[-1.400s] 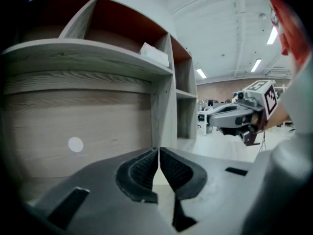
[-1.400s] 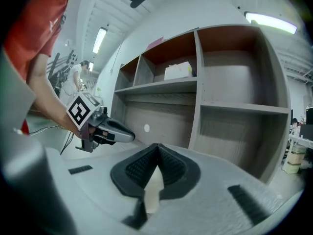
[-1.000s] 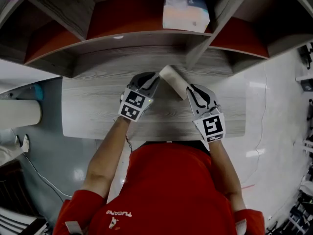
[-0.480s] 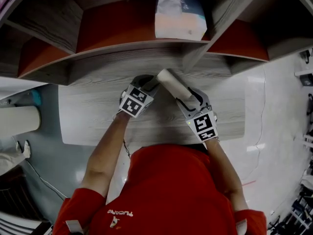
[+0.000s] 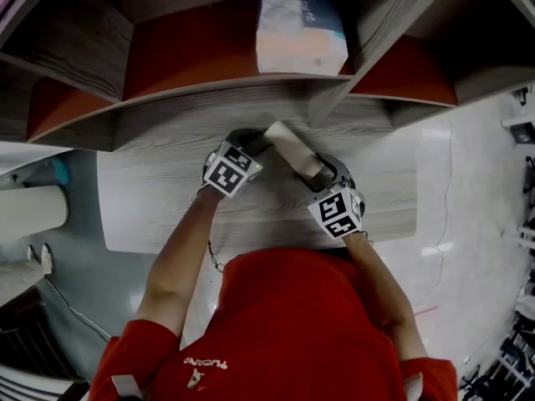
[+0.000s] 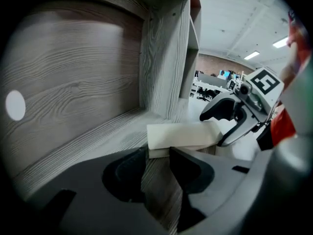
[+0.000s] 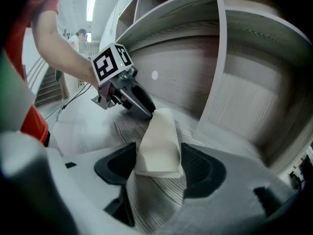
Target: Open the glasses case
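Left forearm reaches forward and inward from the red sleeve. The left gripper (image 5: 253,143) is tilted down toward the table (image 5: 159,203), marker cube facing up. Its jaws have just been opening and now stand parted, with the far-left end of the glasses case (image 5: 290,147) sitting at their tips. The pads are not visibly squeezing it.

The white case lies closed on the grey wood top, running diagonally from the left gripper toward the right one.

Right forearm mirrors the left, angled inward. The right gripper (image 5: 316,172) is also pitched down, its jaws just opened further and now wide. The near end of the case is between them, with a sliver of gap on one side.

Room: bare tabletop to the left out to its edge, and more bare top to the right. The shelf unit (image 5: 209,98) stands just behind the case, and its upright divider is near the case's far end. A packet (image 5: 298,25) sits in the cubby above. The table's near edge is against the person's torso.
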Tool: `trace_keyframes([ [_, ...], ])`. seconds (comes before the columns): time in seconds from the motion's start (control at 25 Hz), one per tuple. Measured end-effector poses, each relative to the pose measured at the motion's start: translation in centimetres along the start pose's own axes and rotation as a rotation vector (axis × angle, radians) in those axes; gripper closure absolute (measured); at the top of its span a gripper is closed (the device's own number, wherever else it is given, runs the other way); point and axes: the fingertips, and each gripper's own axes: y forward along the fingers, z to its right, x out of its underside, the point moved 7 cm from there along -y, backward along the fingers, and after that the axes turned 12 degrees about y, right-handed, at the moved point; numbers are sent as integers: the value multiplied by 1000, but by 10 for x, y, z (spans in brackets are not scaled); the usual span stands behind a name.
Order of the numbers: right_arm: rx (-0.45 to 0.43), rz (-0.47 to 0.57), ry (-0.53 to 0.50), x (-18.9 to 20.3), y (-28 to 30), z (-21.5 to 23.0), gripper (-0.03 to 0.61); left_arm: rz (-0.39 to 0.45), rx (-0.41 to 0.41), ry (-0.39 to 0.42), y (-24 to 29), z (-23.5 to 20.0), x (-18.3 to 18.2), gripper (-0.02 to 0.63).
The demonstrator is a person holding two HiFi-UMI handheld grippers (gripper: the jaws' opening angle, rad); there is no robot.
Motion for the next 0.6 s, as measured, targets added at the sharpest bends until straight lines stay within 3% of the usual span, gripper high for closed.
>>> trace_keyframes([
  [0.16,-18,4,4,-1,1,1,299,-10,14,5,-3,0,-3,480],
  [0.48,-102,67,138,-3,-4,14,316,-4,8,-2,0,2,-1,483],
  [0.6,-90,109,139,-7,-13,19,364,2,-5,-1,1,1,-2,483],
])
